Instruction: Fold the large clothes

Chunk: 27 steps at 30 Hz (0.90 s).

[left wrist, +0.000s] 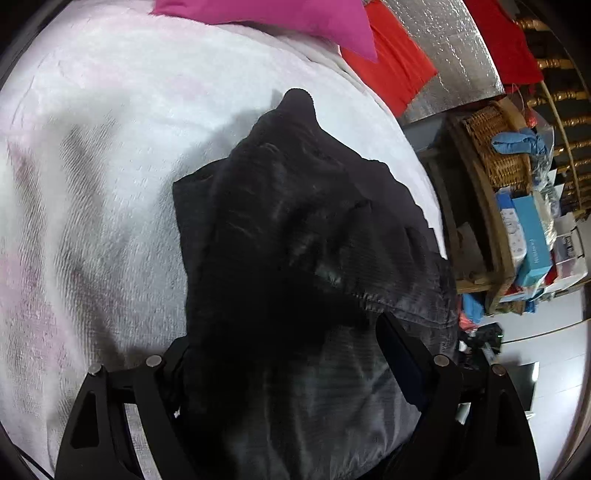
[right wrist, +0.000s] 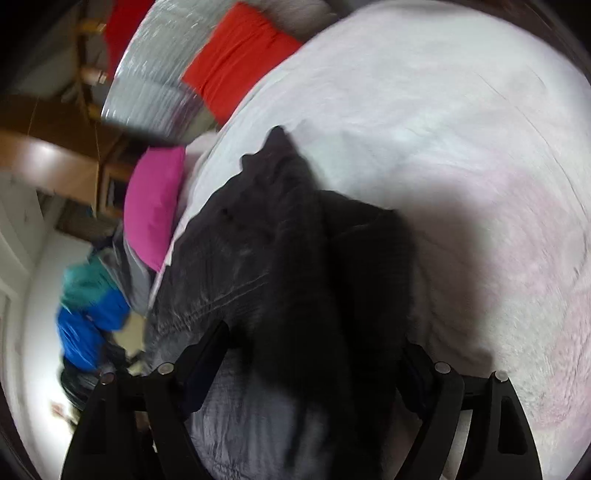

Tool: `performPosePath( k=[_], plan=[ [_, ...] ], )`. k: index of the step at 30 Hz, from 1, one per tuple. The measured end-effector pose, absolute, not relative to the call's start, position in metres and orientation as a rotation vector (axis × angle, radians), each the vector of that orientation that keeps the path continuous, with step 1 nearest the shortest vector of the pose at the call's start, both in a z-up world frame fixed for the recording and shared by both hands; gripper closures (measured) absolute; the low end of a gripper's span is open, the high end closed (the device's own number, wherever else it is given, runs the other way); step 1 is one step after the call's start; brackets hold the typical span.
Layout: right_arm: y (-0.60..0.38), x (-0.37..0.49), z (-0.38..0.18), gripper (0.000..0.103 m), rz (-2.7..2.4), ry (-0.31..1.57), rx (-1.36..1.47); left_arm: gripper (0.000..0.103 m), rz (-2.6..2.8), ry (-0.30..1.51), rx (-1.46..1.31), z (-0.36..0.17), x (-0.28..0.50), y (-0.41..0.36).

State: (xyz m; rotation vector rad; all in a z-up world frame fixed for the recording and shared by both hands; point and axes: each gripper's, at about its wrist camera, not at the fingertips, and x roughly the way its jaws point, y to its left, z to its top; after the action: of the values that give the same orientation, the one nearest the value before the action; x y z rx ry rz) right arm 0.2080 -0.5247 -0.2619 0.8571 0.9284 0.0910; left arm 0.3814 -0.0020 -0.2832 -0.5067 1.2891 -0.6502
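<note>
Straddling dark garment (left wrist: 280, 236), left gripper (left wrist: 288, 354) and right gripper (right wrist: 314, 350) jaws released; box lettering unreadable

A charcoal-black garment (left wrist: 295, 229) is lying on a white, faintly pink-tinged blanket (left wrist: 103, 184); a magenta pillow (left wrist: 273, 18) and an orange-red cloth (left wrist: 395, 62) are showing beside silver foil (left wrist: 454, 48), with a tan wicker basket (left wrist: 495, 147) and blue boxes (left wrist: 532, 236).

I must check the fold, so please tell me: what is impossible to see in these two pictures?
- Left wrist view: the dark garment drapes over the left gripper, hiding one fingertip.
- Right wrist view: motion blur; the right gripper is partly covered too.
- Both: garment type and near hem, cut off below.
</note>
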Motion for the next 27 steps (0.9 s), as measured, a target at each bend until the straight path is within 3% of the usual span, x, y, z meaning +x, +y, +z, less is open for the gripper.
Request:
performPosePath(
  k=[7, 9, 11, 13, 17, 24, 27],
  plan=[
    [-0.489, 0.234, -0.266, 0.028, 0.100, 0.988, 0.783, 0.016, -0.657, 1.240, -0.467, -0.277, 0.377, -0.022],
    [-0.485, 0.235, -0.259, 0.044, 0.097, 0.963, 0.753, 0.019, -0.633, 1.220, -0.467, -0.276, 0.378, -0.026],
    [-0.475, 0.235, -0.251, 0.052, 0.072, 0.942, 0.687, 0.039, -0.598, 1.193, -0.460, -0.273, 0.380, -0.025],
    [-0.467, 0.233, -0.245, 0.059, 0.048, 0.919, 0.634, 0.053, -0.566, 1.165, -0.451, -0.270, 0.383, -0.024],
    [-0.458, 0.239, -0.228, 0.067, 0.000, 0.856, 0.559, 0.070, -0.531, 1.106, -0.496, -0.263, 0.392, -0.012],
    [-0.458, 0.253, -0.198, 0.069, -0.029, 0.714, 0.531, 0.073, -0.509, 1.003, -0.510, -0.240, 0.402, -0.012],
    [-0.473, 0.271, -0.227, 0.066, -0.087, 0.831, 0.583, 0.064, -0.429, 1.095, -0.467, -0.260, 0.412, -0.012]
  ],
)
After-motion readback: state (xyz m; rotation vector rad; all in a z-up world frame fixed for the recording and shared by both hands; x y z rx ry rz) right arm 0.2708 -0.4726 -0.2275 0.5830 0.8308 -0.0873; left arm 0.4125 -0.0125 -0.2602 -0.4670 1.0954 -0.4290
